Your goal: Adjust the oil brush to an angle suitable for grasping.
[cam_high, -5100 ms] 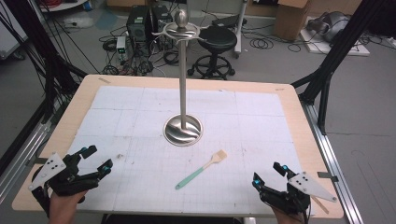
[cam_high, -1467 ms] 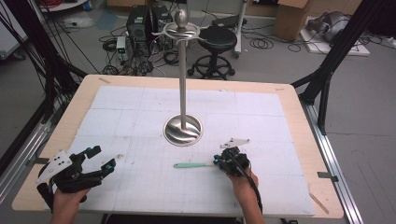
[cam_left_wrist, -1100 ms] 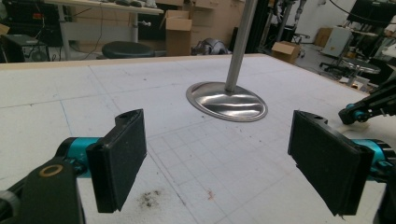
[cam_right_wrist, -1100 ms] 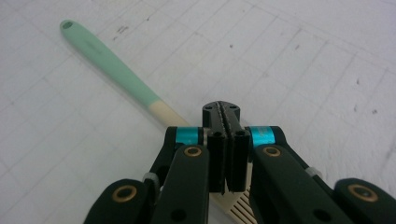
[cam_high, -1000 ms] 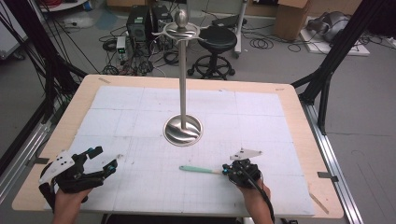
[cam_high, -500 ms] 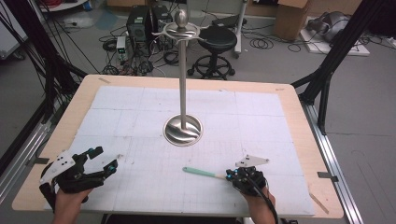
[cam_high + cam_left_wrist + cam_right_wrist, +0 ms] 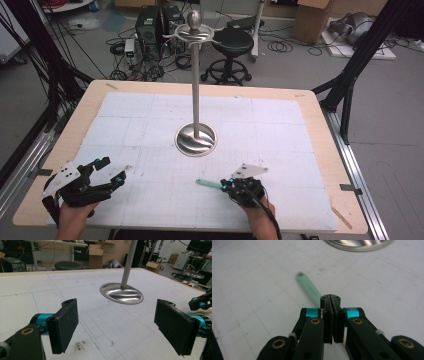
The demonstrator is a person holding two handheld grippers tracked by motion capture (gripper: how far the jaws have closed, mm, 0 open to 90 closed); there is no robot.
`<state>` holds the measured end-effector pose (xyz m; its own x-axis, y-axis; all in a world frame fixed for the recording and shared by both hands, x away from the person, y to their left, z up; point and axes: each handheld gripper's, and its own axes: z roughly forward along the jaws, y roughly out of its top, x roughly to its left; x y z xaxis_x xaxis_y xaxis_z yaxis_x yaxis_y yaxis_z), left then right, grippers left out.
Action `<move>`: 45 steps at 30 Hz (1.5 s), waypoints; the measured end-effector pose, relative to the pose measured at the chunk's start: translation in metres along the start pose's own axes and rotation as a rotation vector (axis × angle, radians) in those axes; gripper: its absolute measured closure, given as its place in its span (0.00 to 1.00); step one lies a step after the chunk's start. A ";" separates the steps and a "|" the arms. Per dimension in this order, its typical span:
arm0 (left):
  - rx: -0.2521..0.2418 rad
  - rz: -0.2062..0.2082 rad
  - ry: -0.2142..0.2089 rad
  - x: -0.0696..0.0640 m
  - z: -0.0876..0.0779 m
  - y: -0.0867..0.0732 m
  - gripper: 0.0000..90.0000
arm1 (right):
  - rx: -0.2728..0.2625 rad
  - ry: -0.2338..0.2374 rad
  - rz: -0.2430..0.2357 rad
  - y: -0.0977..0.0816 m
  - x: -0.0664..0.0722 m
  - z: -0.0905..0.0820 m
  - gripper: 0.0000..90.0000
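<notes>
**Ana:** Near the front edge of the table (image 7: pixel 320 115), right of centre, the right gripper (image 7: pixel 234 186) was clamped tight on the mint-green spatula (image 7: pixel 209 183). Its handle stuck out to the left, low over the white gridded mat (image 7: pixel 150 125).

**Ben:** And from the right gripper view?

**Ana:** Black jaws pressed together on the spatula (image 7: pixel 310 288), the pale green handle running away from them toward the far left. The blade end was hidden behind the jaws, so I couldn't tell how it sat.

**Ben:** What about the other side?

**Ana:** At the near left corner, the left gripper (image 7: pixel 110 172) rested low by the mat, jaws spread wide, nothing between them. In the left gripper view its pads (image 7: pixel 66 322) stood well apart over bare mat.

**Ben:** And the stand?

**Ana:** Mid-table, the steel stand (image 7: pixel 196 139) stood upright on its round base, beyond the spatula and apart from it.
</notes>
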<state>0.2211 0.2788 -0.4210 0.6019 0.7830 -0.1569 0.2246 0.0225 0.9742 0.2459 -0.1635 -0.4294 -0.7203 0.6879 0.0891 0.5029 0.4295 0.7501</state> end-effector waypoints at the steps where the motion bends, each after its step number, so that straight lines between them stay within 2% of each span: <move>1: -0.001 -0.001 -0.001 0.000 0.000 0.000 0.22 | 0.003 0.012 -0.007 0.003 0.003 0.005 0.99; 5: 0.000 -0.002 0.000 0.001 0.000 0.000 0.22 | 0.050 0.053 -0.041 0.010 0.014 0.024 0.99; 9: 0.000 -0.001 -0.002 0.001 0.000 0.000 0.22 | 0.073 0.056 -0.064 0.011 0.018 0.034 0.99; 19: -0.002 -0.003 -0.004 0.000 0.000 0.000 0.22 | 0.069 -0.022 -0.029 0.015 0.008 0.037 0.99; 20: 0.002 0.002 -0.006 0.000 0.001 0.000 0.22 | 0.065 -0.043 -0.010 0.014 0.004 0.034 0.97; 23: 0.004 0.000 -0.009 0.000 0.001 -0.001 0.22 | 0.048 -0.048 0.005 0.011 0.001 0.027 0.95; 24: 0.003 -0.001 -0.011 0.000 0.001 -0.001 0.22 | 0.003 -0.051 0.026 0.008 -0.002 0.014 0.91; 25: 0.003 -0.001 -0.011 0.000 0.001 -0.001 0.22 | 0.003 -0.051 0.026 0.008 -0.002 0.014 0.91; 26: 0.004 0.003 -0.020 -0.001 0.002 -0.001 0.22 | -0.042 -0.074 0.057 0.002 -0.007 -0.003 0.83; 29: -0.001 0.004 -0.032 -0.002 0.003 0.000 0.22 | -0.105 -0.101 0.091 -0.006 -0.013 -0.024 0.70; 31: 0.001 0.005 -0.038 -0.002 0.003 0.000 0.22 | -0.154 -0.130 0.104 -0.011 -0.016 -0.040 0.57; 33: -0.003 0.005 -0.044 -0.003 0.003 0.000 0.22 | -0.208 -0.135 0.109 -0.015 -0.020 -0.055 0.43; 34: -0.006 0.008 -0.048 -0.003 0.002 0.000 0.22 | -0.225 -0.135 0.096 -0.017 -0.021 -0.062 0.39; 36: -0.013 0.010 -0.056 -0.004 0.001 0.001 0.22 | -0.255 -0.165 0.083 -0.022 -0.022 -0.077 0.29; 38: -0.017 0.010 -0.058 -0.004 0.001 0.001 0.22 | -0.294 -0.168 0.084 -0.029 -0.024 -0.092 0.24; 40: -0.022 0.012 -0.066 -0.005 0.001 0.002 0.22 | -0.325 -0.193 0.085 -0.038 -0.025 -0.105 0.19; 43: -0.025 0.008 -0.070 -0.005 0.001 0.001 0.22 | -0.363 -0.211 0.096 -0.050 -0.027 -0.121 0.18; 45: -0.024 0.007 -0.069 -0.004 0.001 0.001 0.22 | -0.372 -0.221 0.096 -0.054 -0.028 -0.125 0.18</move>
<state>0.2197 0.2751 -0.4196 0.6547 0.7387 -0.1601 0.2026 0.0325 0.9787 0.1791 -0.2793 -0.3901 -0.5385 0.8406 0.0581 0.3271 0.1450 0.9338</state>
